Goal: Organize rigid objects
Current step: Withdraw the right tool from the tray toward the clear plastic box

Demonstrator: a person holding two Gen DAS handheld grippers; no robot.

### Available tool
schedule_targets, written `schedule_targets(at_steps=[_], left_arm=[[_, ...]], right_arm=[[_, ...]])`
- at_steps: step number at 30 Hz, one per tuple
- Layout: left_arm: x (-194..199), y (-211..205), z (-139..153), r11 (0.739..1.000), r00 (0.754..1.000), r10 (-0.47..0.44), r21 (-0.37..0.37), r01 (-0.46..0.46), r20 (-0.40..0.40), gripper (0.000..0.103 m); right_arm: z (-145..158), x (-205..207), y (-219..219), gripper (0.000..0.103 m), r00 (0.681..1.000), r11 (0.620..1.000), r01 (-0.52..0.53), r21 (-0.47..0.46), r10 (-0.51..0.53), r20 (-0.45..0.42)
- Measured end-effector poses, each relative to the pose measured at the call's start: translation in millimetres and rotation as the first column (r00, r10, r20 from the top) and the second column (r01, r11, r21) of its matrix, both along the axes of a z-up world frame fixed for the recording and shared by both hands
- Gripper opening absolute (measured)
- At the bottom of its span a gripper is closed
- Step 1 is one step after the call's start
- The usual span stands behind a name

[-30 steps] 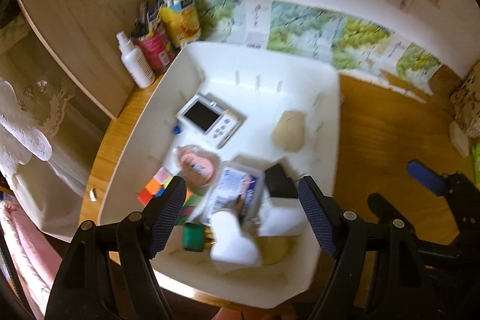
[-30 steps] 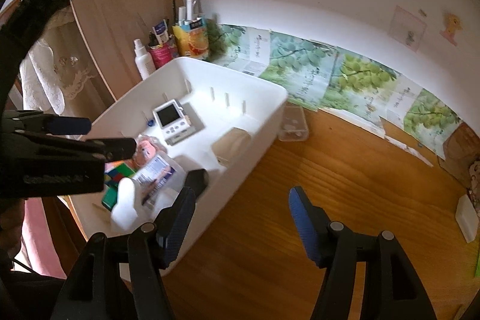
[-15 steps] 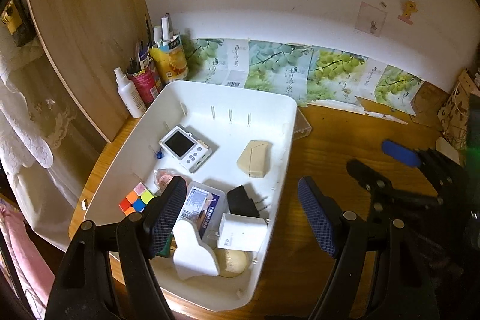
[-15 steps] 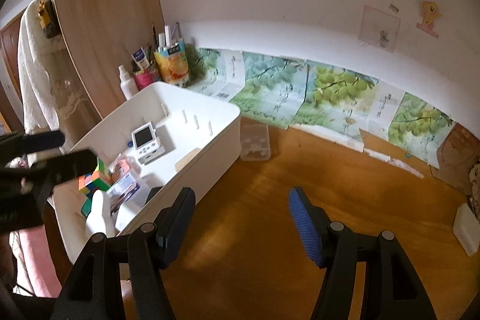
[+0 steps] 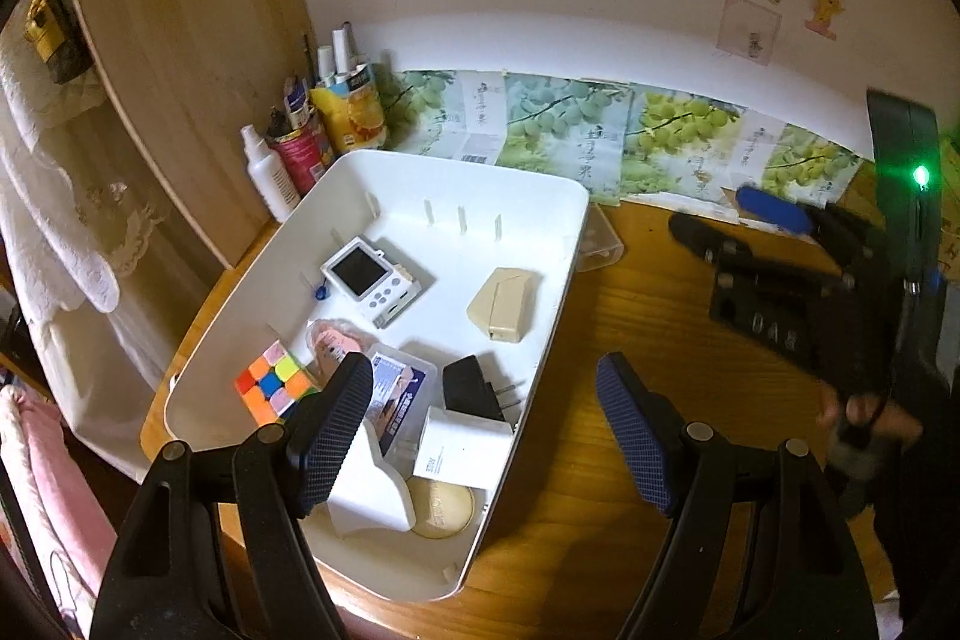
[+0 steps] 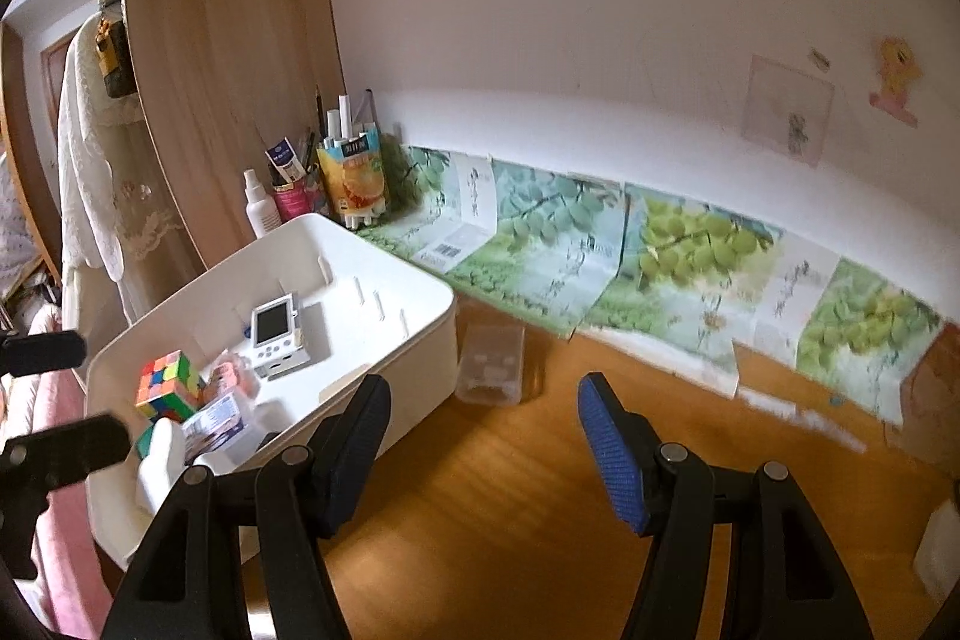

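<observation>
Both views: strong fisheye, black vignette in corners, straight edges bow near the rim, esp. the wood panel [image 6: 228,58] at upper left. Light is soft daylight w/ a warm cast; white wall [image 6: 600,10] bright but not blown out. White bin [image 5: 558,196] is the brightest area in the left wrist view, mild glare on its floor, items inside cast short soft shadows. Wood surface [image 6: 492,508] shows faint striped light patches and darker shade toward bottom of frame. Right wrist view: motion blur smears the leaf posters [image 6: 690,244] at centre right and right edge. Left wrist view: right side dim, blurred; green LED [image 5: 920,174] flares. Both grippers' near parts are dark silhouettes at the bottom.
</observation>
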State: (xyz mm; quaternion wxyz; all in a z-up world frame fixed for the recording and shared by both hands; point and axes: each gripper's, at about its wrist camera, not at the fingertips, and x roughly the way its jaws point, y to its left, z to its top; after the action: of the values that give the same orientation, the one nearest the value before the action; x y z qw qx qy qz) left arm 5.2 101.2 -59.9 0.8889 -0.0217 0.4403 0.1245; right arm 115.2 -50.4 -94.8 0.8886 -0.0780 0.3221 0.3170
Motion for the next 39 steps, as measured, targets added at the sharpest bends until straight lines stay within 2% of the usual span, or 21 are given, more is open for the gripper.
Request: schedule_targets(at_steps=[6, 12, 14, 25, 39], left_arm=[[-2, 1, -1, 0.999, 0.999, 0.051, 0.001, -0.051, -0.008, 0.08], [-6, 11, 3, 0.99, 0.992, 0.128, -0.062, -0.127, 0.006, 0.08], [-8, 15, 4, 0.985, 0.988, 0.151, -0.084, -0.149, 0.015, 0.08], [-5, 24, 6, 0.973, 0.977, 0.212, -0.104, -0.207, 0.036, 0.08], [12, 26, 1, 0.971, 0.976, 0.215, -0.111, -0.211, 0.026, 0.08]], right_arm=[[7, 27, 4, 0.066, 0.997, 0.999, -0.038, 0.011, 0.037, 0.061], [4, 53, 9, 0.066, 0.995, 0.999, -0.053, -0.007, 0.054, 0.08], [-1, 59, 9, 0.066, 0.996, 0.998, -0.06, -0.009, 0.06, 0.073], [-37, 72, 23, 0.066, 0.992, 0.991, -0.122, -0.048, 0.123, 0.011], [-80, 78, 41, 0.066, 0.979, 0.973, -0.196, -0.122, 0.188, -0.076]])
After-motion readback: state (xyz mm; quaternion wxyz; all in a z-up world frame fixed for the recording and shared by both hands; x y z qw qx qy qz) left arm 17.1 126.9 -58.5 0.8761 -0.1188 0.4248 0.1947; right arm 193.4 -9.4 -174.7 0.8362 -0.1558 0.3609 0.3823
